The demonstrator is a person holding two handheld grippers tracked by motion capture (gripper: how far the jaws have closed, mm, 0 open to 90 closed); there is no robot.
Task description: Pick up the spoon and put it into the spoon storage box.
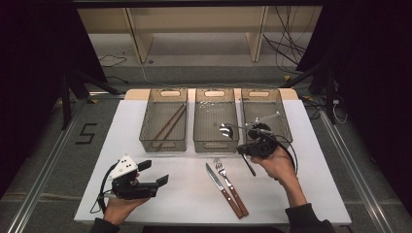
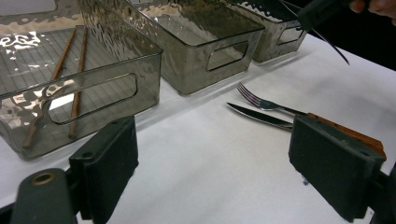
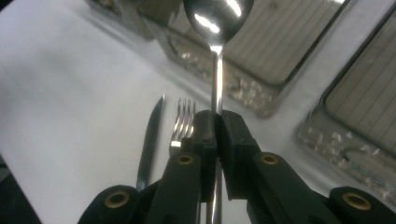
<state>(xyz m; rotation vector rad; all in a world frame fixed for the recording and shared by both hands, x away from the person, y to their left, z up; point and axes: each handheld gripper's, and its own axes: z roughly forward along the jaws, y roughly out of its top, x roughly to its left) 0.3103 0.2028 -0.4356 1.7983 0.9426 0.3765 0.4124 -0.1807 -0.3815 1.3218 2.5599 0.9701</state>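
Note:
A metal spoon point(image 1: 226, 130) is clamped by its stem in my right gripper point(image 1: 244, 145), lifted over the front right corner of the middle bin point(image 1: 215, 144). In the right gripper view the jaws point(image 3: 217, 116) are shut on the spoon point(image 3: 218, 18), whose bowl points away. A fork point(image 1: 224, 175) and a knife point(image 1: 218, 184) with wooden handles lie side by side on the white table point(image 1: 184, 194), below and left of that gripper. My left gripper point(image 1: 154, 174) rests low at the front left, open with nothing between its fingers point(image 2: 105, 163).
Three clear grey bins stand in a row at the back. The left bin point(image 1: 163, 144) holds two brown chopsticks point(image 1: 170, 124). The right bin point(image 1: 266, 93) holds a pale utensil I cannot identify. Cables trail on the floor beyond the table.

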